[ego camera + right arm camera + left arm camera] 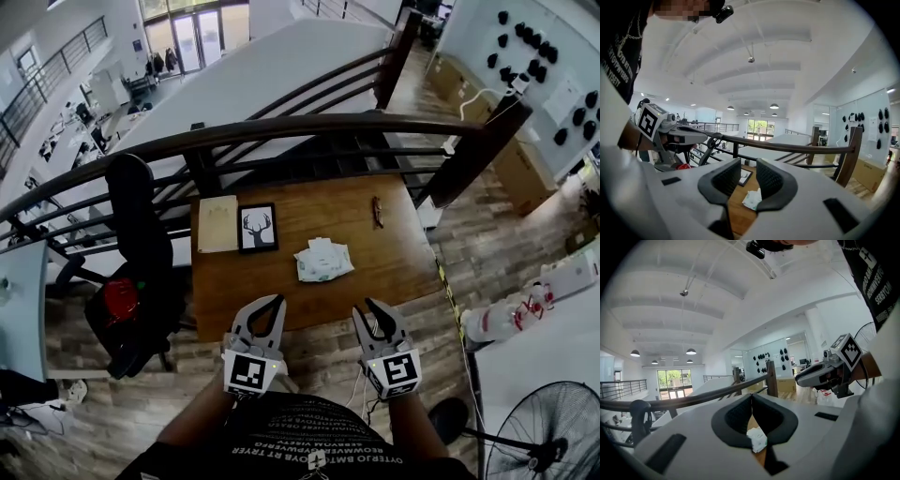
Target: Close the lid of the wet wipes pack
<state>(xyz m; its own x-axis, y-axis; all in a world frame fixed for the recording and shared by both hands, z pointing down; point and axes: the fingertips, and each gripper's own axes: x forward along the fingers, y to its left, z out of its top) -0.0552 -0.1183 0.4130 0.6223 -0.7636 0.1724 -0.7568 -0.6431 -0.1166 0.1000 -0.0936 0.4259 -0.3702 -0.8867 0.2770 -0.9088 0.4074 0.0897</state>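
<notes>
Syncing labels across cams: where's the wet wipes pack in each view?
Head view: the wet wipes pack lies mid-frame on the wooden table, right of the framed deer picture.
Left gripper view: low centre, small, beyond the jaws.
Right gripper view: low centre, beyond the jaws.
Shared landmark: the dark handrail behind the table.

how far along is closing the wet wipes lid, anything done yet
Nothing looks done yet. The wet wipes pack lies untouched on the wooden table; its lid is too small to read. In hand: the left hand-held gripper, shut and empty, and the right hand-held gripper, open and empty, both hover well short of the pack. Left: reach the pack and press the lid closed.
</notes>
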